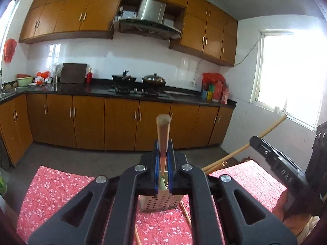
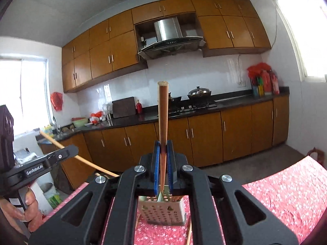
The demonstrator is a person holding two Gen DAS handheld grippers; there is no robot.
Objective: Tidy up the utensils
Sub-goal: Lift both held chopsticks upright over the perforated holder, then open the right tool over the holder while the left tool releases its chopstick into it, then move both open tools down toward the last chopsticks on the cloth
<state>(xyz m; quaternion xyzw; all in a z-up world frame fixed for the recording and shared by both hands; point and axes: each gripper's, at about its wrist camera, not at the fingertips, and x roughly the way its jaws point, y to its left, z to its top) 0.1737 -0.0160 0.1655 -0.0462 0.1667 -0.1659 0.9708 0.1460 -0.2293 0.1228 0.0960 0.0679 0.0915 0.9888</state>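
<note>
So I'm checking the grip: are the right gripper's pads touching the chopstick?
Touching. The right wrist view shows the right gripper with both blue pads pressed against the chopstick.

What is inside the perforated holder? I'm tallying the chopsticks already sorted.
Chopstick ends seem to poke above the perforated holder rim; the right gripper and its held chopstick cover most of the inside, so no count.

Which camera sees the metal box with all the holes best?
The right wrist view: the holed utensil holder shows its front and rim below the tongs. The left wrist view shows only its lower part.
</note>
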